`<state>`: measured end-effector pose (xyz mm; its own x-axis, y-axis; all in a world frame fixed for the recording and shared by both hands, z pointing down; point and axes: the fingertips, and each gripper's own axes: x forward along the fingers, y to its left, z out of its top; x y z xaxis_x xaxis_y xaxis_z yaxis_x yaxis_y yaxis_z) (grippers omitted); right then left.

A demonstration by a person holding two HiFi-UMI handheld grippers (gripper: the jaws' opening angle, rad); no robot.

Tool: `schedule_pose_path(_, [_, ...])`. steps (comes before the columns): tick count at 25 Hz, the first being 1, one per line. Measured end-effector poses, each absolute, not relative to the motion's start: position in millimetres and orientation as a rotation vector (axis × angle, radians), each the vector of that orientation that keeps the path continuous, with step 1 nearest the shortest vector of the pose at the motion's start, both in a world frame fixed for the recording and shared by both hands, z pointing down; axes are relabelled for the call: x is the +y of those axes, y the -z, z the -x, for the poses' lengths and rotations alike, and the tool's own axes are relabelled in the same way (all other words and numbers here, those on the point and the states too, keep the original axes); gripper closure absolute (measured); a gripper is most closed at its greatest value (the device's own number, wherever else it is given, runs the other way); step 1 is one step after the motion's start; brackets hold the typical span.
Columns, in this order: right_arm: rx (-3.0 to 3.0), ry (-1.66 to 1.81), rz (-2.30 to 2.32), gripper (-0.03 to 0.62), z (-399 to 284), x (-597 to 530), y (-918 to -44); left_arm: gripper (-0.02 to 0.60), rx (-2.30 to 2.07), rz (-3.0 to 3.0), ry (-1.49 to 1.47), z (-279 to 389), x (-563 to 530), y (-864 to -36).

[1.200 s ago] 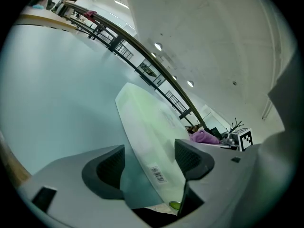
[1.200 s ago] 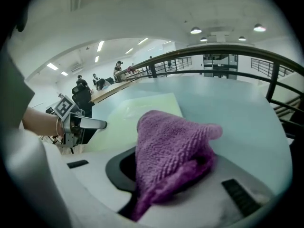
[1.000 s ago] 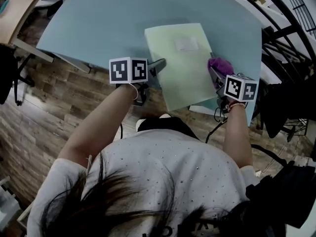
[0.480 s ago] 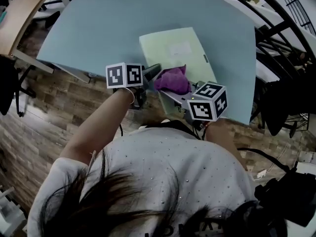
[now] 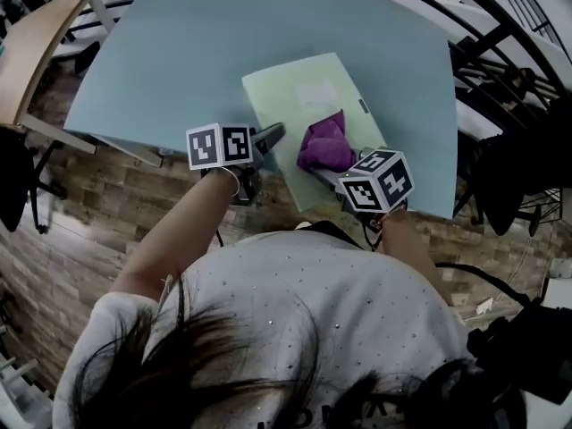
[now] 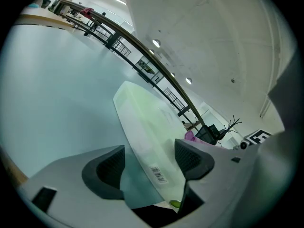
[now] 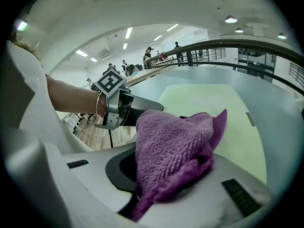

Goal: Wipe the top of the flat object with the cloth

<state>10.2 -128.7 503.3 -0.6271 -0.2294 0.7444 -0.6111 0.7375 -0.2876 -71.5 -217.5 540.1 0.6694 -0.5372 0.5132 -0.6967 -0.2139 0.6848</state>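
A pale green flat folder (image 5: 295,96) lies on the light blue table (image 5: 170,52). A purple cloth (image 5: 323,143) rests on the folder's near middle, and my right gripper (image 5: 324,164) is shut on it. In the right gripper view the bunched cloth (image 7: 175,141) fills the right gripper (image 7: 173,172), with the folder (image 7: 209,103) beyond. My left gripper (image 5: 268,135) sits at the folder's left edge. In the left gripper view this gripper (image 6: 149,163) is open, its fingers (image 6: 107,167) standing either side of the folder's edge (image 6: 147,122).
The table's near edge runs just under both grippers, with wooden floor (image 5: 80,204) below it. A black chair (image 5: 509,186) stands to the right, a wooden desk (image 5: 36,34) at the far left. The left gripper (image 7: 126,108) shows in the right gripper view.
My right gripper has carried the cloth from the folder's right edge leftward onto its near part, then a little farther up the folder. The left gripper stays at the left edge.
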Motion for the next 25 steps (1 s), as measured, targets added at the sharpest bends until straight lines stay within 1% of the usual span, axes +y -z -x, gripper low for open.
schedule_pose_path(7, [-2.116, -0.667, -0.813, 0.560, -82, -150, -508, 0.258, -0.956, -1.886, -0.204, 71, -216, -542])
schedule_pose_path(15, [-2.116, -0.790, -1.020, 0.560, -135, -163, -507, 0.258, -0.950, -1.885, -0.205, 70, -217, -541])
schedule_pose_path(22, [-2.061, -0.836, -1.169, 0.560, -163, -165, -504, 0.258, -0.952, -1.891, -0.205, 70, -217, -539])
schedule_pose_path(25, [-2.068, -0.768, -1.162, 0.560, -148, -165, -491, 0.258, -0.961, -1.901, -0.207, 71, -217, -539])
